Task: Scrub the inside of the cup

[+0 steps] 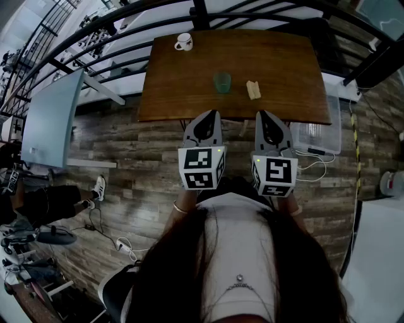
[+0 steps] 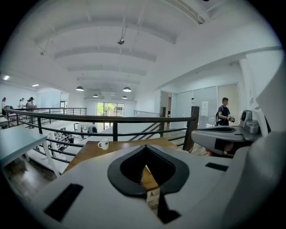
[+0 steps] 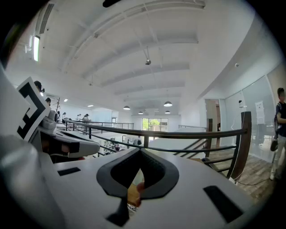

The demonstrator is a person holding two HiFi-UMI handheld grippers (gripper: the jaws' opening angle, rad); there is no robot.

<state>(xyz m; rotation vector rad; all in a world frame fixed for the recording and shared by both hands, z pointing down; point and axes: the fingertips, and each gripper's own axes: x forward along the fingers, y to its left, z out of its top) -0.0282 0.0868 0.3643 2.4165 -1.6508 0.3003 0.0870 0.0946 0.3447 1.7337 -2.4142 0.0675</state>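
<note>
A translucent green cup point(image 1: 221, 82) stands near the middle of the brown wooden table point(image 1: 177, 94). A beige scrubbing pad point(image 1: 253, 89) lies just to its right. My left gripper point(image 1: 207, 115) and right gripper point(image 1: 266, 115) hang side by side at the table's front edge, short of the cup and the pad. Both are shut with nothing between the jaws. In the left gripper view the closed left gripper point(image 2: 145, 150) points over the table point(image 2: 91, 150). The right gripper view shows the closed right gripper point(image 3: 140, 152) aimed at the railing; the cup is hidden in both gripper views.
A white mug point(image 1: 184, 41) point(image 2: 103, 143) sits at the table's far left corner. A black railing point(image 1: 265, 14) runs behind the table. A clear plastic bin point(image 1: 317, 135) stands on the floor at right, a grey table point(image 1: 50, 120) at left. A person point(image 2: 223, 114) stands far off.
</note>
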